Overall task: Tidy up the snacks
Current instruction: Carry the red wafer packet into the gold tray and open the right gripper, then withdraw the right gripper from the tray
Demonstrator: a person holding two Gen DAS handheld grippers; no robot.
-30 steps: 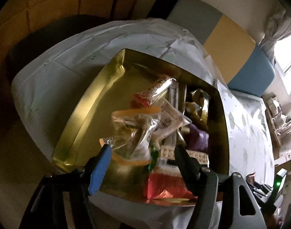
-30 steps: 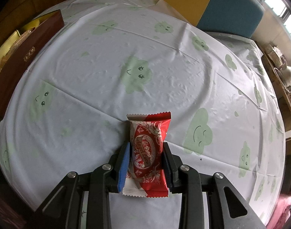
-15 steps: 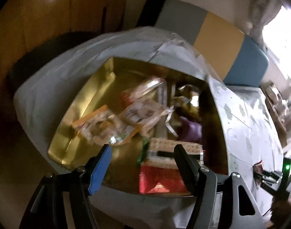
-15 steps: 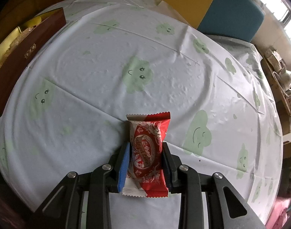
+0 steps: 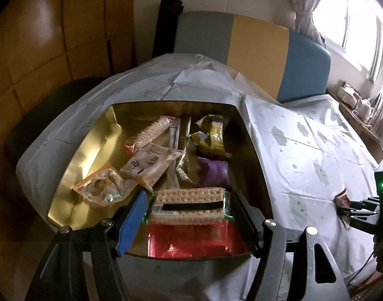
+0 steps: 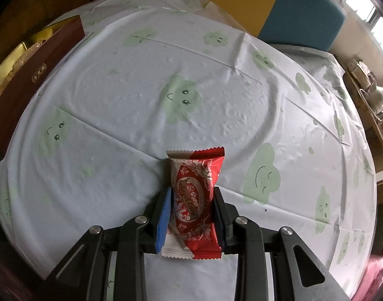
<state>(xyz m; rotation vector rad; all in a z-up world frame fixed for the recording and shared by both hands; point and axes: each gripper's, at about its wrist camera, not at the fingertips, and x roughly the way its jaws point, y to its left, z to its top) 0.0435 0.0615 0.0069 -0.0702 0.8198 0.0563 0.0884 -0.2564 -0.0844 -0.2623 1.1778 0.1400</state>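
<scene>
In the left wrist view a gold-lined snack box [image 5: 91,155] holds several packets: a clear orange-edged bag [image 5: 101,188], a white packet [image 5: 151,165], a cracker pack [image 5: 188,205] and a red pack [image 5: 191,238]. My left gripper [image 5: 188,200] is open and empty above the box's near end. In the right wrist view my right gripper [image 6: 191,200] is shut on a red and white snack packet [image 6: 194,195], low over the tablecloth [image 6: 191,75]. That gripper also shows at the right edge of the left wrist view [image 5: 352,208].
The box's brown outer wall [image 6: 35,75] stands at the left of the right wrist view. A grey, yellow and blue bench [image 5: 254,47] lies behind the table. A shelf with a teapot [image 6: 377,95] is at the far right.
The clear orange-edged bag that hung between my left fingers has dropped into the box's left part. My left gripper has pulled back and risen. My right gripper keeps its hold, barely moving.
</scene>
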